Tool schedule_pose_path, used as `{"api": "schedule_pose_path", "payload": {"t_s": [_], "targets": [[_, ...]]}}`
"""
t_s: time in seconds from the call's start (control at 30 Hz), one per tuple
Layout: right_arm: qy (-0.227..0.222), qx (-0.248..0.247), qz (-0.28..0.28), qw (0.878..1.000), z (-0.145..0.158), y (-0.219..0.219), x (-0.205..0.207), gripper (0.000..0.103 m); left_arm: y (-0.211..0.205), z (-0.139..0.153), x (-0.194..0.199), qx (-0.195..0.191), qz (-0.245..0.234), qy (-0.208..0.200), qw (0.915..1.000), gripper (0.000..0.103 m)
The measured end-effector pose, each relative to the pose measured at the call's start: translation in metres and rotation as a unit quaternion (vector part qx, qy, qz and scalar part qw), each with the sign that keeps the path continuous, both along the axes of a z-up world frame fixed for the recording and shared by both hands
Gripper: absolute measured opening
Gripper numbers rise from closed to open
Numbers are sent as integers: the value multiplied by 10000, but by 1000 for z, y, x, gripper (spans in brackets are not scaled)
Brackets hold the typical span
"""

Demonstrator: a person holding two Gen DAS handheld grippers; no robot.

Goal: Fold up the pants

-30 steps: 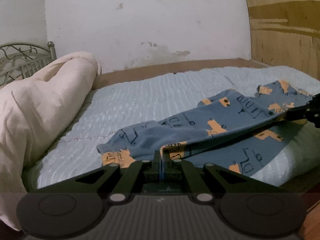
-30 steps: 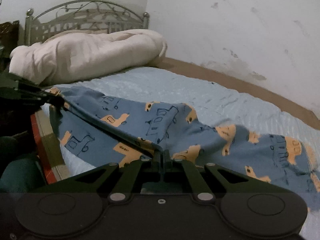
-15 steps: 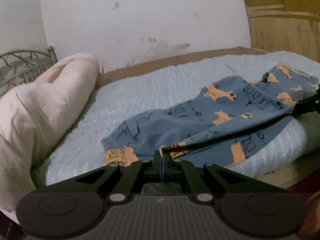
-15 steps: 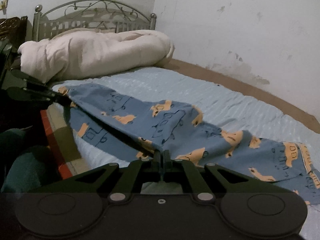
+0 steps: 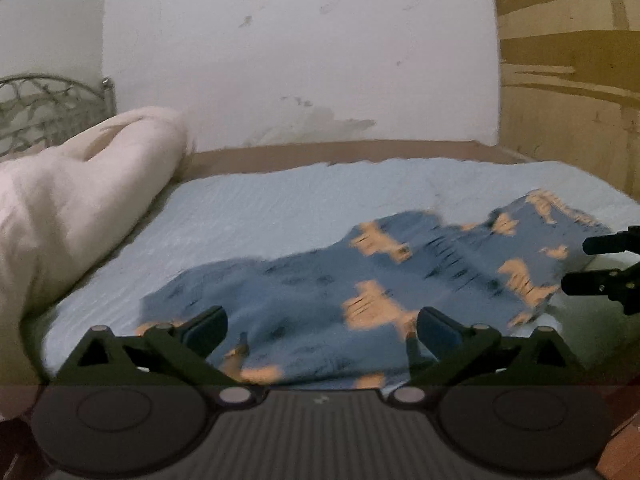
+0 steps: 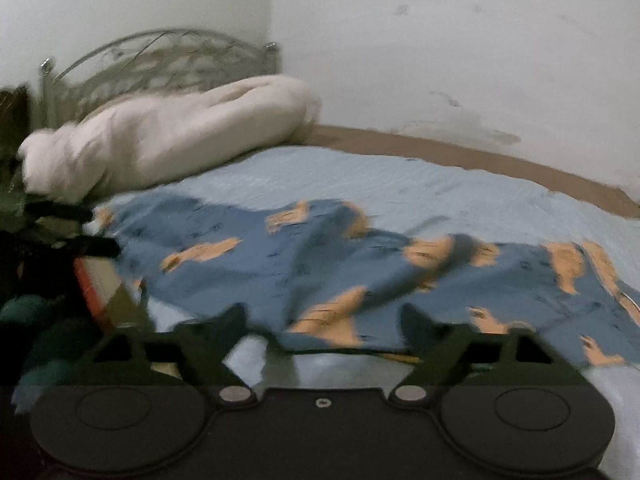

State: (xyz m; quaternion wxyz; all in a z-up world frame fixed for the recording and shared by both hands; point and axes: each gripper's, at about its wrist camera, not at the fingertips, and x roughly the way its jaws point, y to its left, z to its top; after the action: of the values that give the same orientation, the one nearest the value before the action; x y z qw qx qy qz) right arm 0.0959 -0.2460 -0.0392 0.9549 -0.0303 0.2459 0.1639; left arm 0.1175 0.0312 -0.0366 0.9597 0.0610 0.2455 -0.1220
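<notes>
Blue pants (image 5: 360, 280) with orange print, lying rumpled across the pale blue bed (image 5: 280, 200) near its front edge; left gripper (image 5: 320, 328) and right gripper (image 6: 320, 324) each with 2 fingers spread apart, holding nothing; cream duvet (image 6: 172, 132) by headboard.

Soft printed cloth pants (image 5: 320, 288), ribbed sheet (image 5: 280, 208), metal headboard (image 6: 160, 64)

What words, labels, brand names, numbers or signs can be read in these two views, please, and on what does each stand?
None can be read.
The pants carry only orange and dark outline prints, blurred by motion; any lettering in them is illegible.
The left tool has a small pale mark on its ribbed body, too small to read.
The right tool shows only screws.
The wall bears stains, no signs.
</notes>
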Motion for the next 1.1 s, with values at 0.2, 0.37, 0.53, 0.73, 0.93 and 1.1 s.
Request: {"api": "schedule_pose_path", "payload": {"t_s": [0.2, 0.37, 0.53, 0.73, 0.93, 1.1], "targets": [[191, 401, -1115, 9928, 0, -64, 15, 102, -65, 1, 26, -140, -693, -36, 9975, 102], [434, 751, -1633, 9828, -3, -114, 34, 102, -126, -1, 42, -152, -1520, 7, 9883, 102], [436, 767, -1850, 9788, -3, -154, 65, 99, -182, -9, 49, 145, -2117, 56, 9772, 102], [813, 1170, -2286, 9630, -12, -201, 112, 82, -215, -23, 55, 540, -2392, 380, 9687, 73], [879, 1268, -2542, 9548, -19, -226, 137, 53, -228, -39, 57, 910, -2519, 690, 9610, 47], [978, 1268, -2424, 9569, -22, -226, 148, 13, -229, -35, 62, 766, -2402, 797, 9644, 2]]}}
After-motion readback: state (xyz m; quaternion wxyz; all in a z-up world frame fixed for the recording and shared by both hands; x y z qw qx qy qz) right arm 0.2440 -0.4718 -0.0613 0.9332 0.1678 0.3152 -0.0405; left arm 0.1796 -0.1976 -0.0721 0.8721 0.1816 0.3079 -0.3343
